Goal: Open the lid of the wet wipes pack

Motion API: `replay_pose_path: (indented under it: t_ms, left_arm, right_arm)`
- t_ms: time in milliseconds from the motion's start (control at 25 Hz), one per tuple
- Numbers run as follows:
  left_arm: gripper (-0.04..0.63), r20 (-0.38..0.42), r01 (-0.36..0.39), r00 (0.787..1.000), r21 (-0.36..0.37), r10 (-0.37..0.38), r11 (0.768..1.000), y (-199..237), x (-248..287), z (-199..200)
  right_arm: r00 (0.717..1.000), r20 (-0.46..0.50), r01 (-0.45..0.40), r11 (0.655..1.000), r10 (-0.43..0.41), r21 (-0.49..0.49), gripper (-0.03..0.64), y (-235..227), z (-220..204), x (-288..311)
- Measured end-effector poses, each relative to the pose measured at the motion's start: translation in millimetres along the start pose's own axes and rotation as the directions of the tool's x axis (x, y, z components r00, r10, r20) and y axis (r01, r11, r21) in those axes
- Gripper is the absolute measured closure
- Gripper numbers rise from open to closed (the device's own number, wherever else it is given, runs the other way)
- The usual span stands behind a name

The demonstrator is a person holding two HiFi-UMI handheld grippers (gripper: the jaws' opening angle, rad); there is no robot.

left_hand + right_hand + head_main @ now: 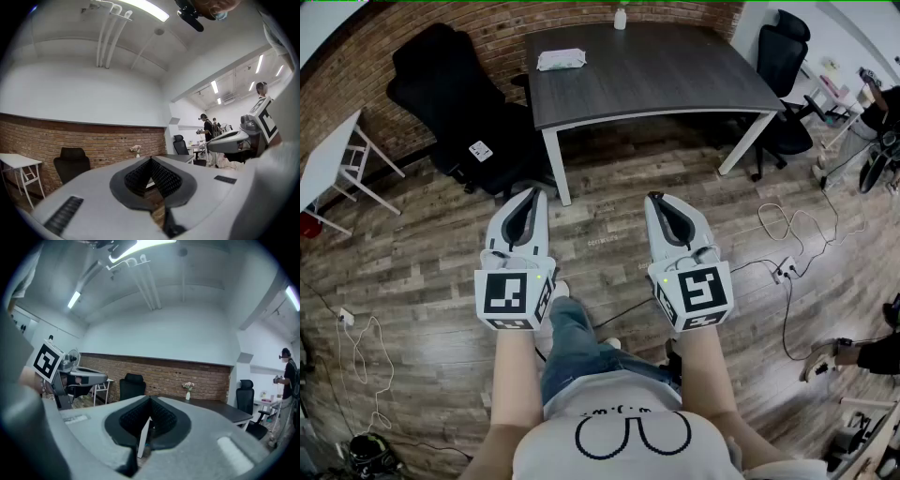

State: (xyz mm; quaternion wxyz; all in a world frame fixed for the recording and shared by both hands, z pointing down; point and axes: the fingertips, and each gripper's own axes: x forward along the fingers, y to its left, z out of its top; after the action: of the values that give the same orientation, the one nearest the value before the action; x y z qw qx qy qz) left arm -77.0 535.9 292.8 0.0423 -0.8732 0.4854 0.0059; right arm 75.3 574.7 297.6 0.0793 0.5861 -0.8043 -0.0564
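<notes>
Wet wipes pack [561, 59] on dark table [675, 75], toward its far left corner; white bottle [620, 17] at its far edge; left gripper [529, 194] and right gripper [657, 200] well short of its near edge.

White T-shirt [628, 441] with black line print, blue jeans [572, 339]; pale grey left gripper [531, 192] and right gripper [657, 198], each with a black-and-white marker cube [514, 298] and small green light [542, 277].

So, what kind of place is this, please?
Most likely an office or workroom: a dark desk, black office chairs beside it, and cables lying on the wood floor.
</notes>
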Motion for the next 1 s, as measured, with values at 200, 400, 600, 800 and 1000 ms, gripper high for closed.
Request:
replay_pose_path:
  t_ms: [200, 400, 600, 800, 1000]
  left_arm:
    - [0.597, 0.007, 0.005, 1.0, 0.029, -0.006, 1.0, -6.5, -1.8, 5.1]
    - [0.597, 0.046, -0.011, 0.999, 0.05, 0.008, 0.999, 8.3, 6.9, 26.0]
    - [0.597, 0.068, -0.024, 0.997, 0.067, 0.019, 0.997, 27.8, 29.8, 39.8]
    - [0.597, 0.062, -0.026, 0.998, 0.052, 0.023, 0.998, 51.8, 65.4, 32.7]
    - [0.597, 0.054, -0.04, 0.998, 0.029, 0.039, 0.999, 98.0, 116.9, 21.3]
  right_arm:
    - [0.999, 0.031, 0.012, 1.0, -0.012, 0.008, 0.62, -7.3, 4.2, -5.9]
    - [0.996, 0.082, 0.018, 1.0, -0.017, -0.007, 0.62, -15.1, 26.9, 9.2]
    - [0.995, 0.097, 0.015, 1.0, -0.012, -0.026, 0.62, -20.3, 39.7, 33.7]
    - [0.997, 0.079, 0.002, 1.0, -0.002, -0.001, 0.62, -29.5, 30.2, 70.6]
    - [0.998, 0.06, -0.004, 1.0, 0.004, -0.005, 0.62, -43.7, 25.8, 135.1]
